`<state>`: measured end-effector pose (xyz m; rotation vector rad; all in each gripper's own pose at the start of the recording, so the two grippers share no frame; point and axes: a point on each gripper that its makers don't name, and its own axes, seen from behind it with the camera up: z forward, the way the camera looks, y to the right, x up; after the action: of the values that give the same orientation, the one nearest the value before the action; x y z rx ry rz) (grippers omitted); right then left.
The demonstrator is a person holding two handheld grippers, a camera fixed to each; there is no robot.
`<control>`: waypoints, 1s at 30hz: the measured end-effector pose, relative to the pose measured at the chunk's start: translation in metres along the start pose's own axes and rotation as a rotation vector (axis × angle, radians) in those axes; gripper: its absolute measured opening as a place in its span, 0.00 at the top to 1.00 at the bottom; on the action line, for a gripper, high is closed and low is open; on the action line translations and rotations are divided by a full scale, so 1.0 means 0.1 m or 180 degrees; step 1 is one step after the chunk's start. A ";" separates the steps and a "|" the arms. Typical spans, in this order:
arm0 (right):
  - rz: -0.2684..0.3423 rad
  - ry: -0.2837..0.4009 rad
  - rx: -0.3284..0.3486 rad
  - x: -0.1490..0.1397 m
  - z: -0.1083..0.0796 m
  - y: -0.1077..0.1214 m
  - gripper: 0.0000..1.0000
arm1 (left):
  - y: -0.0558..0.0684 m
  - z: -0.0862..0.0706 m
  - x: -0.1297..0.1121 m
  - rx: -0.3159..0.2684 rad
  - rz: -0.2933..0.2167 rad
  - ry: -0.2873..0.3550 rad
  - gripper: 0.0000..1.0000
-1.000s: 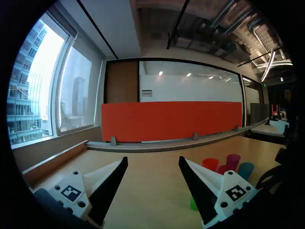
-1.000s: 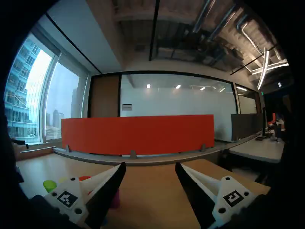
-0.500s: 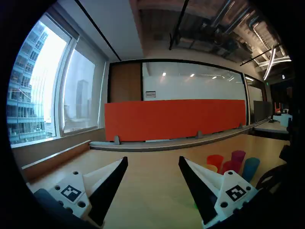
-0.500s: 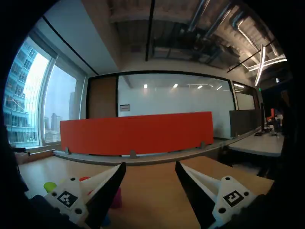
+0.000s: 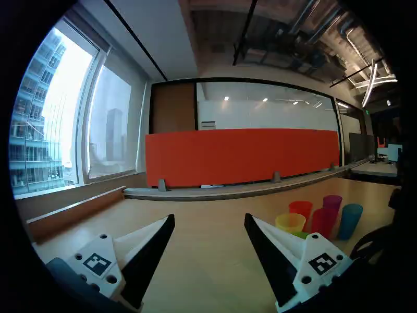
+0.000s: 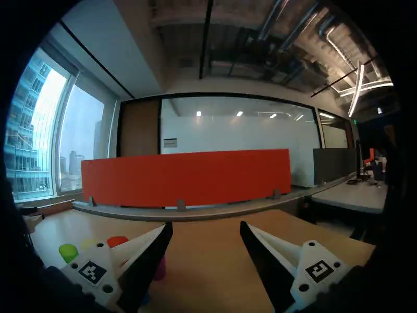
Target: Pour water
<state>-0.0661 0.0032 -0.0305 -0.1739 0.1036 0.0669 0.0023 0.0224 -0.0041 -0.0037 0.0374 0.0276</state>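
Observation:
Several coloured plastic cups stand in a cluster on the wooden table. In the left gripper view they are ahead to the right: a yellow cup, a red cup, a purple cup, a magenta cup and a teal cup. My left gripper is open with nothing between its fingers. In the right gripper view a green cup, a yellow cup and a red cup show at lower left, partly behind my left finger. My right gripper is open and holds nothing.
An orange divider panel runs along the table's far edge. Large windows are on the left with a wooden ledge below them. Another desk stands to the right.
Both views have tilted down slightly; the cups show more fully and higher in the left gripper view. Both grippers stay open.

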 end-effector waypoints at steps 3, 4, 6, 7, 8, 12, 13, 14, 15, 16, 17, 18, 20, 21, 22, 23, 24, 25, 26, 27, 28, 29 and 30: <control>-0.0006 -0.0003 -0.0014 0.00 -0.01 0.00 0.01 | -0.03 0.01 -0.03 0.0012 -0.0012 0.0015 0.01; -0.0006 -0.0004 -0.0016 0.00 -0.01 0.00 0.01 | -0.04 0.01 -0.05 0.0015 -0.0016 0.0012 0.01; -0.0007 -0.0007 -0.0018 0.00 -0.02 0.00 0.01 | -0.07 0.02 -0.08 0.0023 -0.0024 0.0004 0.01; -0.0006 -0.0009 -0.0018 -0.01 -0.02 0.00 0.01 | -0.08 0.02 -0.10 0.0027 -0.0025 -0.0003 0.01; -0.0005 -0.0011 -0.0017 -0.01 -0.02 -0.01 0.01 | -0.09 0.03 -0.11 0.0031 -0.0026 -0.0011 0.01; -0.0001 -0.0019 -0.0019 -0.01 -0.01 -0.01 0.01 | -0.13 0.04 -0.17 0.0044 -0.0039 -0.0034 0.01; 0.0003 -0.0019 -0.0016 -0.01 -0.01 -0.02 0.01 | -0.14 0.04 -0.18 0.0045 -0.0042 -0.0037 0.01; 0.0006 -0.0019 -0.0013 0.00 -0.01 -0.02 0.01 | -0.14 0.04 -0.18 0.0045 -0.0044 -0.0041 0.01; 0.0009 -0.0019 -0.0008 0.00 -0.01 -0.03 0.01 | -0.15 0.05 -0.19 0.0046 -0.0048 -0.0043 0.01; 0.0010 -0.0019 -0.0003 0.01 0.00 -0.04 0.01 | -0.16 0.05 -0.20 0.0048 -0.0052 -0.0042 0.01; 0.0012 -0.0018 0.0002 0.01 0.00 -0.04 0.01 | -0.16 0.05 -0.20 0.0050 -0.0055 -0.0042 0.01; 0.0012 -0.0018 0.0006 0.01 0.00 -0.05 0.01 | -0.17 0.05 -0.21 0.0051 -0.0061 -0.0042 0.01; 0.0004 -0.0017 0.0007 0.02 0.00 -0.05 0.01 | -0.17 0.06 -0.23 0.0047 -0.0079 -0.0048 0.01; 0.0000 -0.0016 0.0007 0.02 0.01 -0.05 0.01 | -0.17 0.06 -0.24 0.0045 -0.0090 -0.0052 0.01; -0.0004 -0.0014 0.0007 0.03 0.01 -0.06 0.01 | -0.17 0.06 -0.25 0.0045 -0.0104 -0.0058 0.01; -0.0008 -0.0012 0.0006 0.03 0.01 -0.06 0.01 | -0.17 0.06 -0.26 0.0045 -0.0118 -0.0064 0.01; -0.0011 -0.0011 0.0006 0.03 0.01 -0.06 0.01 | -0.17 0.06 -0.26 0.0043 -0.0130 -0.0069 0.01; -0.0013 -0.0010 0.0008 0.04 0.01 -0.06 0.01 | -0.17 0.06 -0.26 0.0039 -0.0135 -0.0070 0.01; -0.0014 -0.0009 0.0009 0.04 0.01 -0.07 0.01 | -0.17 0.07 -0.27 0.0035 -0.0140 -0.0071 0.01; -0.0015 -0.0008 0.0011 0.04 0.02 -0.07 0.01 | -0.17 0.07 -0.27 0.0031 -0.0143 -0.0075 0.01; -0.0014 -0.0007 0.0013 0.05 0.02 -0.07 0.01 | -0.17 0.07 -0.27 0.0029 -0.0140 -0.0081 0.01; -0.0013 -0.0006 0.0015 0.05 0.02 -0.07 0.01 | -0.16 0.08 -0.28 0.0026 -0.0137 -0.0087 0.01; -0.0012 -0.0005 0.0017 0.05 0.02 -0.08 0.01 | -0.16 0.08 -0.28 0.0023 -0.0135 -0.0091 0.01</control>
<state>-0.0600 -0.0037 -0.0280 -0.1686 0.1019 0.0630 -0.0251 0.0054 0.0048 0.0032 0.0087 -0.0149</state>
